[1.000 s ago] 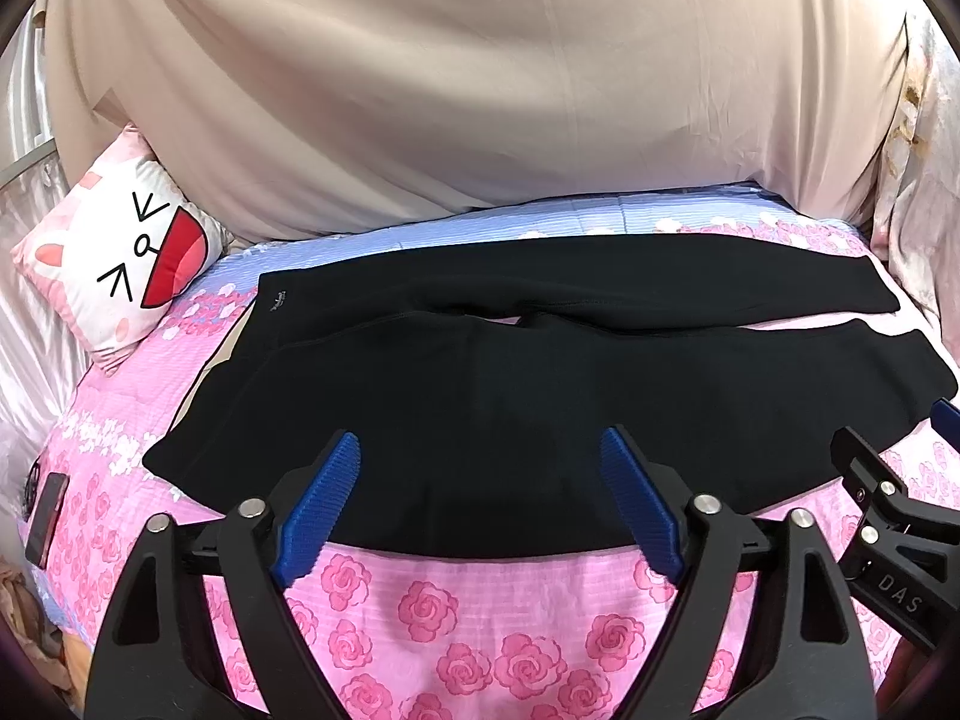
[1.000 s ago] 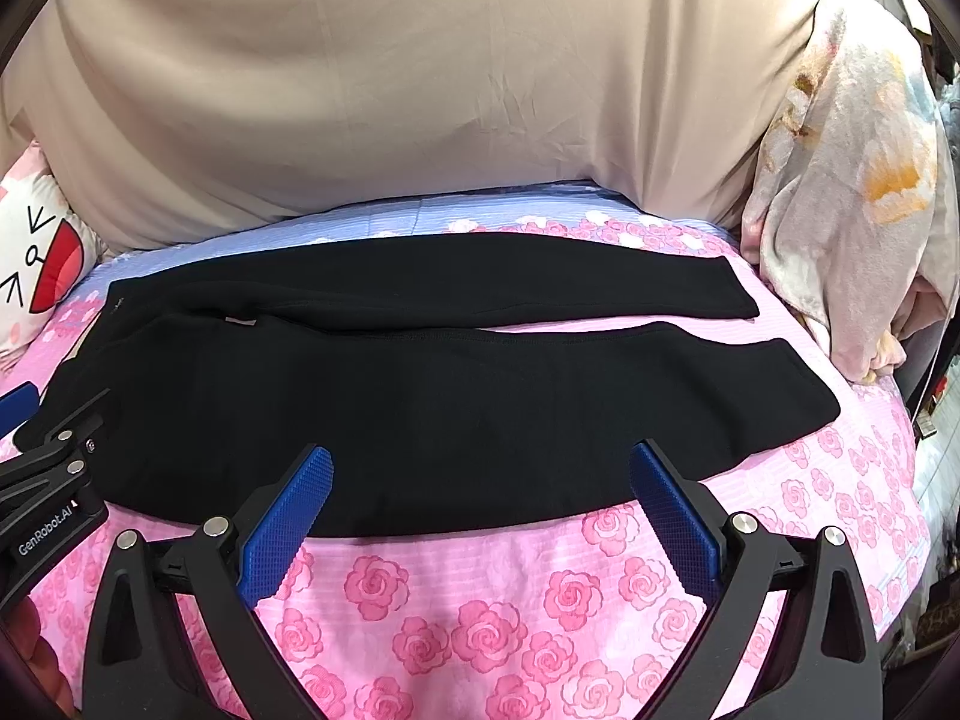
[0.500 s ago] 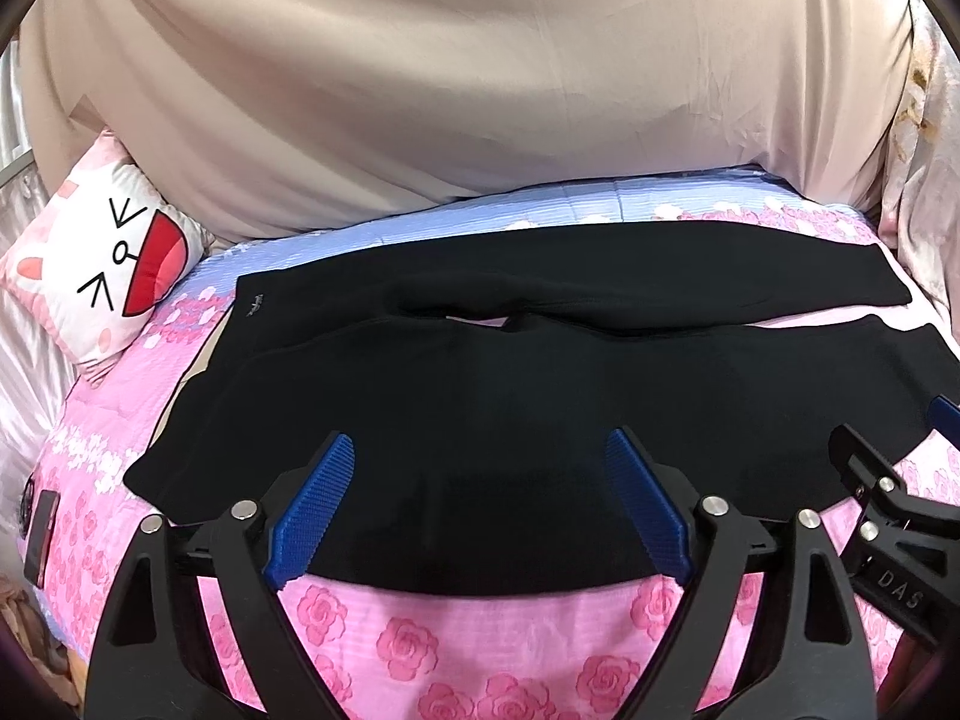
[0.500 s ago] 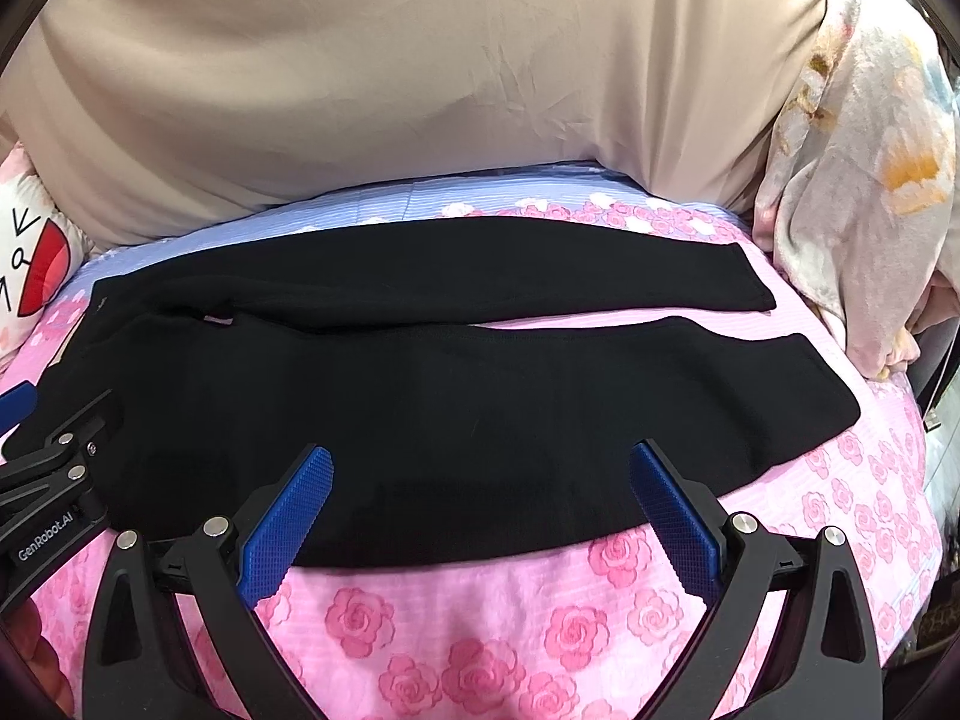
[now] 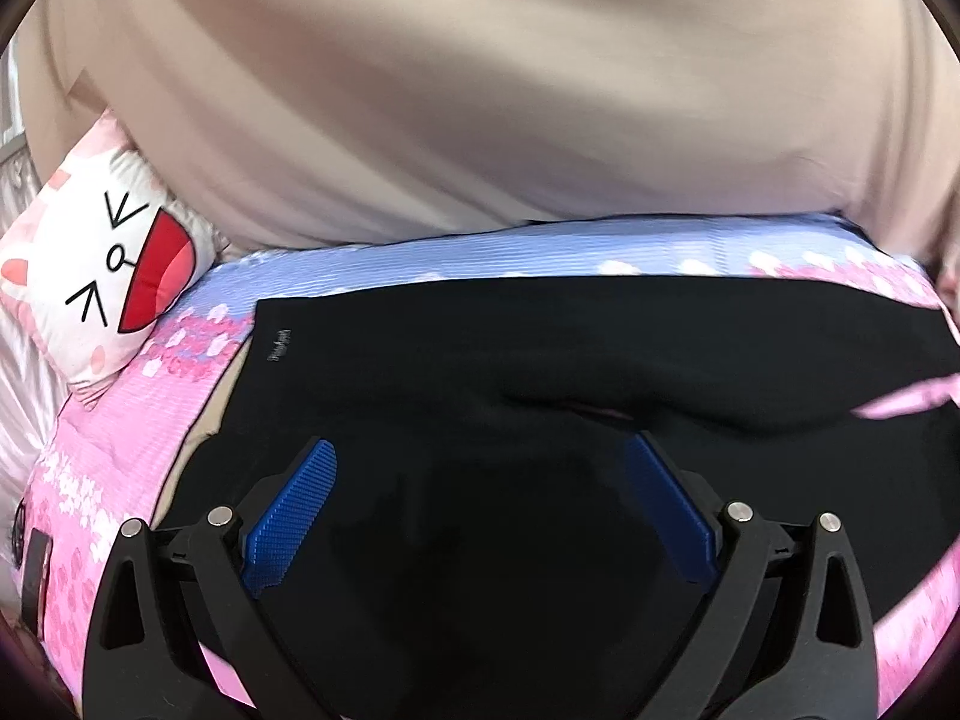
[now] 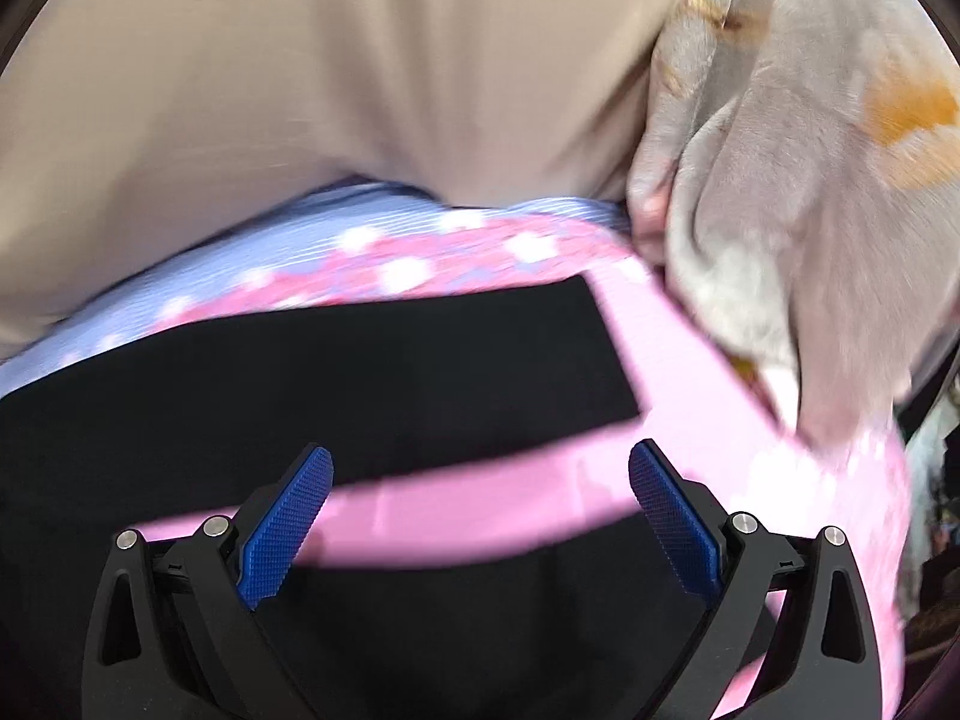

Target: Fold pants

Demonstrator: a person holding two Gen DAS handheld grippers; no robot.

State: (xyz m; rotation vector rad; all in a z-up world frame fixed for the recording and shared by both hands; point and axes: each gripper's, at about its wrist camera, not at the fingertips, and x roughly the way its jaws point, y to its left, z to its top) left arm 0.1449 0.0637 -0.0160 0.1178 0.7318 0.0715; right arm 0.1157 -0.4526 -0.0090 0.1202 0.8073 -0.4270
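Black pants (image 5: 540, 372) lie flat across the pink floral bed, waistband at the left, legs running right. My left gripper (image 5: 480, 510) is open, low over the waist and hip part of the near leg. In the right wrist view the two legs (image 6: 336, 372) lie apart with a strip of pink sheet between them. My right gripper (image 6: 480, 510) is open, low over the near leg and that strip, close to the cuff end of the far leg. Both views are blurred by motion.
A white cat-face pillow (image 5: 102, 276) lies at the left. A beige cloth (image 5: 480, 90) hangs behind the bed. A pale floral blanket (image 6: 810, 180) is heaped at the right end. The bedsheet (image 6: 750, 420) is pink with a blue band at the back.
Both grippers have moved forward and down toward the pants. The left one has gone over the waist end, the right one toward the cuff end. Neither gripper sees the other now.
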